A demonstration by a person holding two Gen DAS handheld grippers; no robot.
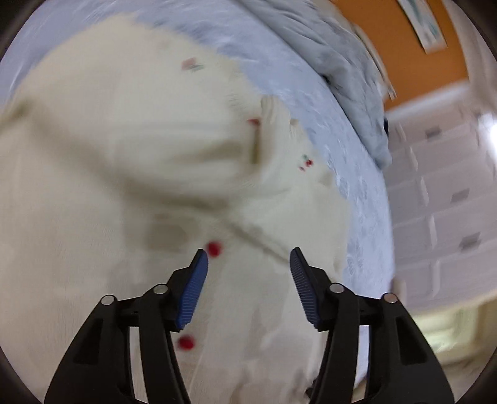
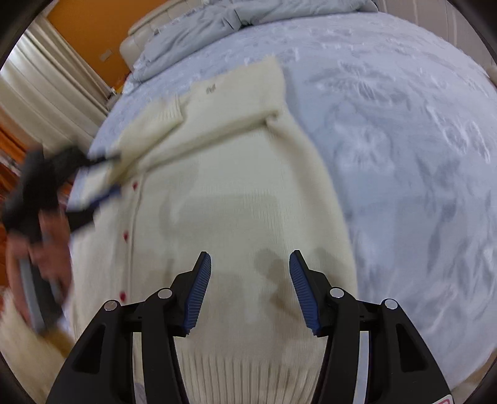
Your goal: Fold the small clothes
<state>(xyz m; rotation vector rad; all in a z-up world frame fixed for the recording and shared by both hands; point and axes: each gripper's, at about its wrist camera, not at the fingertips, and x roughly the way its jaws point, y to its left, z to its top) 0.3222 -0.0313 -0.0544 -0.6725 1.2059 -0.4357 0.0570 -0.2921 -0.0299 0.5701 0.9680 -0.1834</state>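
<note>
A cream knit cardigan (image 2: 242, 192) with red buttons (image 2: 125, 236) lies flat on the bed, one sleeve folded across its upper part (image 2: 174, 124). My right gripper (image 2: 250, 264) is open and empty, low over the cardigan's lower half near the ribbed hem. My left gripper (image 1: 248, 261) is open and empty over the button line of the cardigan (image 1: 124, 155); a red button (image 1: 214, 248) sits by its left fingertip. In the right wrist view the left gripper (image 2: 99, 177) shows blurred at the cardigan's left edge.
The bed has a pale blue patterned sheet (image 2: 403, 140). A crumpled grey duvet (image 2: 192, 34) lies at the head of the bed, also in the left wrist view (image 1: 348, 68). An orange wall (image 2: 93, 28) and white drawers (image 1: 441, 199) stand beyond the bed's edge.
</note>
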